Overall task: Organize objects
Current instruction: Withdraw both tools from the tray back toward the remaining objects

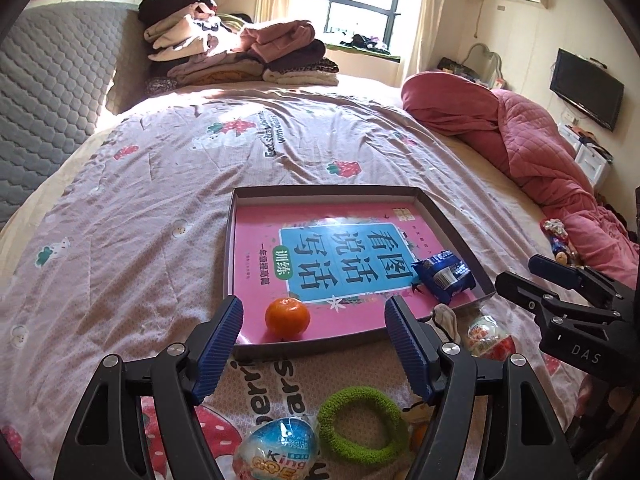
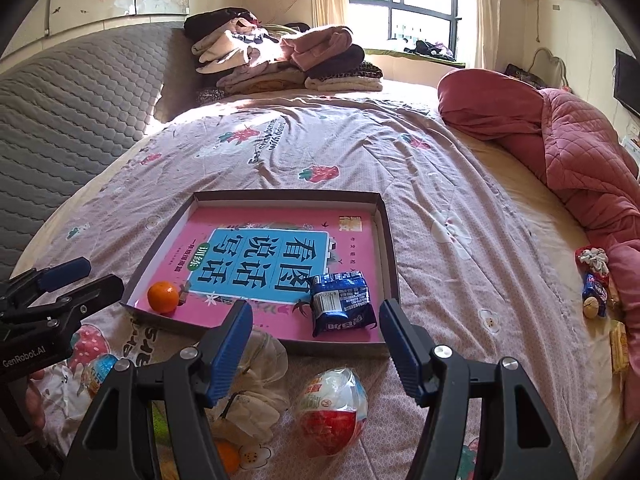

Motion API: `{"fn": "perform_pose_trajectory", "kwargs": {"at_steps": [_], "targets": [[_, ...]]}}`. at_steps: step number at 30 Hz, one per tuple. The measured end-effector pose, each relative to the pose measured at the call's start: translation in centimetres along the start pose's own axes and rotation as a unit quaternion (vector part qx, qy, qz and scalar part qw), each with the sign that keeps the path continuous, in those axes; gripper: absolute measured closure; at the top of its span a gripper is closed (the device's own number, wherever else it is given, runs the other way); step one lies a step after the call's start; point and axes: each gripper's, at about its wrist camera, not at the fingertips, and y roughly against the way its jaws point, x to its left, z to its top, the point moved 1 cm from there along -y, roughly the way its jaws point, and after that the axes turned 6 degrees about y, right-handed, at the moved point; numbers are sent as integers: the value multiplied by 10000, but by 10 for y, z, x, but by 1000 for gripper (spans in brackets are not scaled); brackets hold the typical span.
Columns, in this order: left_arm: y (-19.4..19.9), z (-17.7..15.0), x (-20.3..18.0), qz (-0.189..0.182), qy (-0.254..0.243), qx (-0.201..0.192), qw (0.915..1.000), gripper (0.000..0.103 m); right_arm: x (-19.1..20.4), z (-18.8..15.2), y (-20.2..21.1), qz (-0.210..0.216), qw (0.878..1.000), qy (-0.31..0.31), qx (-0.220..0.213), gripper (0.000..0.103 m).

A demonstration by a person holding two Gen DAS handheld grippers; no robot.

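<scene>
A shallow grey box [image 1: 230, 236] [image 2: 390, 240] lies on the bed with a pink book [image 1: 256, 248] [image 2: 248, 220] flat inside it. An orange tangerine [image 1: 287, 317] [image 2: 163, 297] and a blue snack packet [image 1: 444, 276] [image 2: 342, 302] rest on the book. My left gripper [image 1: 314, 316] is open and empty, just short of the box's near edge. My right gripper [image 2: 316, 320] is open and empty, in front of the blue packet. A red-and-white egg toy [image 1: 490, 336] [image 2: 332, 412], a blue egg toy [image 1: 276, 448] [image 2: 100, 372], a green ring [image 1: 362, 424] and a crumpled beige cloth [image 2: 260, 384] lie in front of the box.
A rolled red quilt [image 1: 540, 152] [image 2: 560, 136] runs along the bed's right side, with small snacks and toys [image 2: 596, 284] beside it. Folded clothes [image 1: 240, 52] [image 2: 280, 56] are stacked at the head. A grey padded headboard [image 1: 48, 92] stands on the left.
</scene>
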Motion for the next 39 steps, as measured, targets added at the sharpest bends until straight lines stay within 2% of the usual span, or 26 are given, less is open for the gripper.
{"fn": "perform_pose_trajectory", "kwargs": {"at_steps": [18, 39], "targets": [[20, -26, 10, 229, 6, -62, 9997, 28, 4, -16, 30, 51, 9997, 75, -221, 38], [29, -56, 17, 211, 48, 41, 9998, 28, 13, -44, 33, 41, 9998, 147, -108, 38]]}}
